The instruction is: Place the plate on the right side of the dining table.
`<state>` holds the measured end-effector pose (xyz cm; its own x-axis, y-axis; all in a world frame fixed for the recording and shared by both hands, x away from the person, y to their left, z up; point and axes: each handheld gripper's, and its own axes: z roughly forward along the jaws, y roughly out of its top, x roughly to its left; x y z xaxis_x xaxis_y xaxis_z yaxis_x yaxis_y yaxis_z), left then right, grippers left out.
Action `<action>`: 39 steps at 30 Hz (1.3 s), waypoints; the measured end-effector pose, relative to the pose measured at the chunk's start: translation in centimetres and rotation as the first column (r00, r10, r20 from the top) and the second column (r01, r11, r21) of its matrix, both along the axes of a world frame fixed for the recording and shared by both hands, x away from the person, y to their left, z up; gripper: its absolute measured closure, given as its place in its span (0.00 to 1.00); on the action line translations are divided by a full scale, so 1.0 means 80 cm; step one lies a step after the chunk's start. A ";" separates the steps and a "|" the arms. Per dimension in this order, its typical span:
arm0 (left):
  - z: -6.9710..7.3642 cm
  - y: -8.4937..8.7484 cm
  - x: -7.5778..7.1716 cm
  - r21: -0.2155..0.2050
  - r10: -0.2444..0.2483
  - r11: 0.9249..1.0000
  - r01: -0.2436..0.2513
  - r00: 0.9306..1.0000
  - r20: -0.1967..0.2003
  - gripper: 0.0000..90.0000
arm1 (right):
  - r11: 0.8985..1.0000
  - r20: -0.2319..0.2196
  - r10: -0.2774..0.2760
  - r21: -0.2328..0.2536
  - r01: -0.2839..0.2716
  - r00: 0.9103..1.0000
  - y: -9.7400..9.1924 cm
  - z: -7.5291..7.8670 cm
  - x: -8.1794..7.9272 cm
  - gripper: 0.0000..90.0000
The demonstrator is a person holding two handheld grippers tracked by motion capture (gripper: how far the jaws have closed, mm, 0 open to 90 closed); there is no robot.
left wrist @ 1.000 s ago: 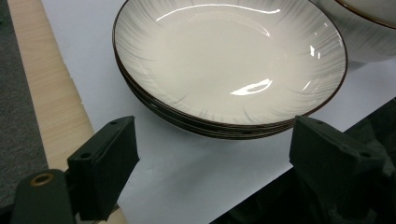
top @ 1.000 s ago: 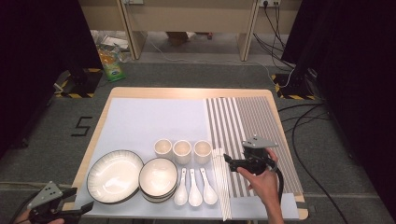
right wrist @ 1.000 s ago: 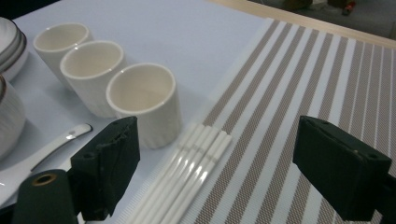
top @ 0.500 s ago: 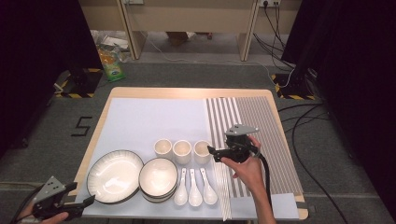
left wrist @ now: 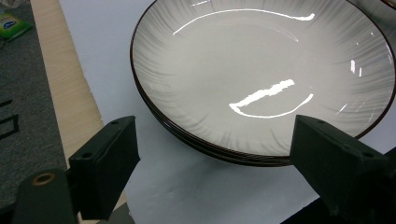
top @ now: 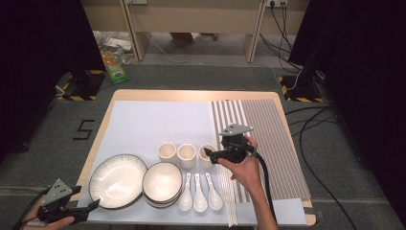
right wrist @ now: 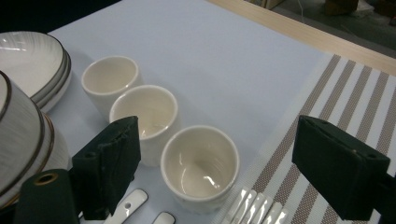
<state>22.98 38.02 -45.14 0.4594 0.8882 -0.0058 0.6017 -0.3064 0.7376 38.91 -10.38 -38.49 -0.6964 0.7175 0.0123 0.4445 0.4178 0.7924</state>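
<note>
Hovering your right gripper (right wrist: 219, 172), jaws apart and empty, over the nearest small cream ceramic cup (right wrist: 200, 166), you have yet to grasp it; it stands at the striped placemat's (right wrist: 345, 102) edge.

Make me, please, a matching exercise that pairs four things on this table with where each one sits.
Things:
1. large plate
2. three cups
3. three spoons
4. striped mat

Places:
A. covers the right part of the table
B. farthest left of the crockery
C. in a row just beyond the spoons
D. side by side, right of the stacked bowls

Pairs: 1-B, 2-C, 3-D, 4-A
</note>
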 end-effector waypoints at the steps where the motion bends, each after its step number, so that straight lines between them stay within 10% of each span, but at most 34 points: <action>1: -0.002 -0.001 0.000 -0.005 0.007 1.000 -0.007 1.000 0.000 0.16 | 1.000 -0.007 0.006 0.014 -0.006 1.000 0.003 0.003 0.001 0.18; 39: -0.002 -0.007 0.000 0.075 0.030 0.997 -0.029 1.000 -0.006 0.12 | 0.982 -0.046 0.170 -0.071 -0.173 0.984 0.125 0.018 0.046 0.21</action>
